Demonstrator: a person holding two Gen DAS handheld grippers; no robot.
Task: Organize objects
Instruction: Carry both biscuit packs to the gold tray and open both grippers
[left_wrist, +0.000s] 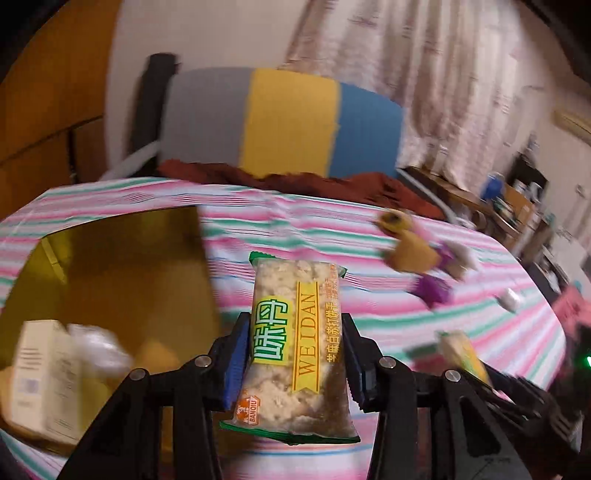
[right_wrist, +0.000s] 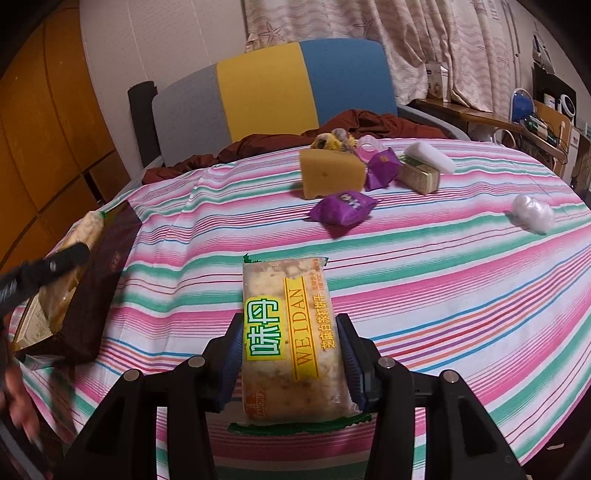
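Two cracker packets (right_wrist: 291, 343) (left_wrist: 295, 354), two purple sachets (right_wrist: 341, 208) (right_wrist: 382, 166), one sponge (right_wrist: 330, 173), one box (right_wrist: 85, 269).

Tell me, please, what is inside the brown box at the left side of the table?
In the brown box, a pale carton, something white and crumpled and a yellowish item are visible, all blurred. The near wall and the left gripper cover its lower part.

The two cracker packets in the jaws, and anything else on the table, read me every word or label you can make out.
"WEIDAN", "味丹" and "BANQIU": cracker packet in the left jaws.
"WEIDAN" and "味丹": cracker packet in the right jaws; its corner logo is partly hidden.
Small orange Chinese print along both packets: too small to read surely.
Purple candy wrapper, small green-and-gold box, brown box: print too blurred to read.
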